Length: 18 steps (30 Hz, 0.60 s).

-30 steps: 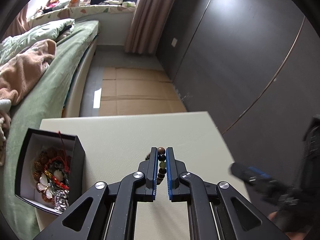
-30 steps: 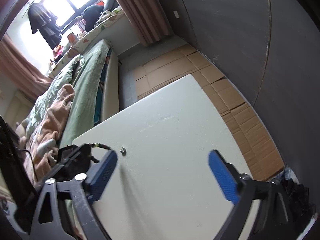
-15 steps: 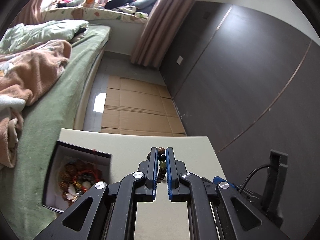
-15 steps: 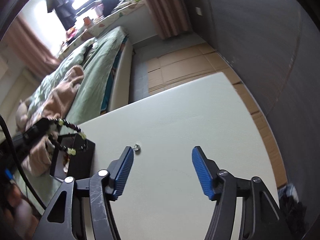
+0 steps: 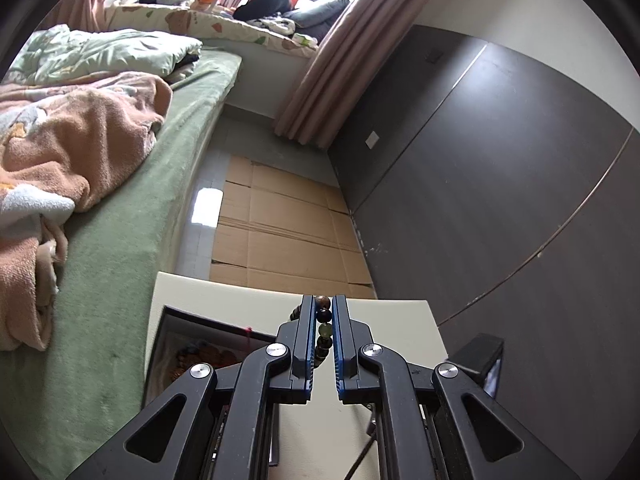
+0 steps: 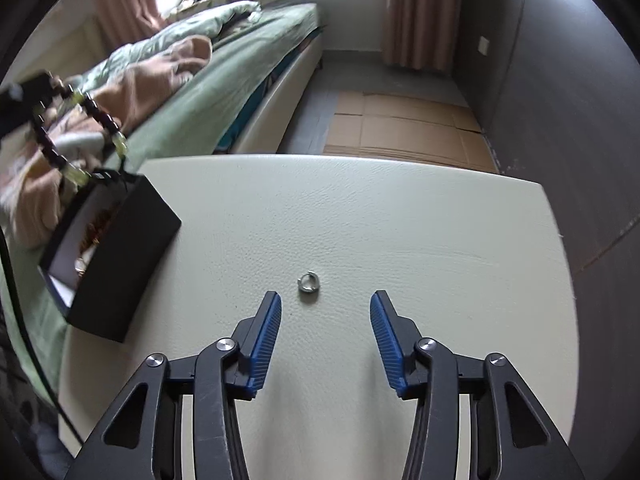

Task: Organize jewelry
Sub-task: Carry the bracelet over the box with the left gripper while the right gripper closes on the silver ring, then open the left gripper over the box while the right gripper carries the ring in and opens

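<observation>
My left gripper [image 5: 323,312] stays clamped on the bead bracelet [image 5: 323,330], now above the black box [image 6: 116,256]; my right gripper [image 6: 324,312], empty, narrows toward the ring [image 6: 308,281].

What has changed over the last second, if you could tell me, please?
The left gripper carried the bracelet over towards the box. The right gripper swung round to face the ring, and its jaws have just been closing, with nothing between them yet. The left stays shut on the bracelet; the ring and the box lie unmoved.

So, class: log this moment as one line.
left tool: shut on bracelet | right tool: open, closing, above ring | box: open
</observation>
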### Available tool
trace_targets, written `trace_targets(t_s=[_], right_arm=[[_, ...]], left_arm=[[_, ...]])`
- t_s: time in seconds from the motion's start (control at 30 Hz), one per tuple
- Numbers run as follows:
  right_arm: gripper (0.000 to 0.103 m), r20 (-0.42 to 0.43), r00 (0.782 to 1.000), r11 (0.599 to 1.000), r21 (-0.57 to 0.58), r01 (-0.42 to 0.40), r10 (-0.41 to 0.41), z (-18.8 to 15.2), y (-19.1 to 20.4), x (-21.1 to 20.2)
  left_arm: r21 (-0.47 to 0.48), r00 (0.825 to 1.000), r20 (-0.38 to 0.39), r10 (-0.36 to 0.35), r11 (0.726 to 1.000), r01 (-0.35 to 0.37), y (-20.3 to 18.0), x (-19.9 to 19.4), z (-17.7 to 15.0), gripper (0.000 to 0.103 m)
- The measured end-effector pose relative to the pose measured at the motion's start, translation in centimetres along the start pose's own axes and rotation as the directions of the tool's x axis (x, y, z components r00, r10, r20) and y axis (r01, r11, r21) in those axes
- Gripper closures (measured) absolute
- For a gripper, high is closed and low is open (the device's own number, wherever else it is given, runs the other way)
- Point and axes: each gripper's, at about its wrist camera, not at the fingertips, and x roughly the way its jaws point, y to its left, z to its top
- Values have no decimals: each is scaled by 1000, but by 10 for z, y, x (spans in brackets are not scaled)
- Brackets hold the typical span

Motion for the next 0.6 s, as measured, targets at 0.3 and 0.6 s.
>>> trace_targets(t_s=[0.3, 0.6], right_arm=[[62, -14, 999, 998, -59, 36, -37, 13, 12, 18], [89, -31, 999, 998, -68, 14, -16, 14, 21, 17]], left_arm=[[-46, 1000, 2, -1, 999, 1, 22, 2, 11, 95], [-70, 1000, 1, 6, 998, -6, 32, -5, 10, 95]])
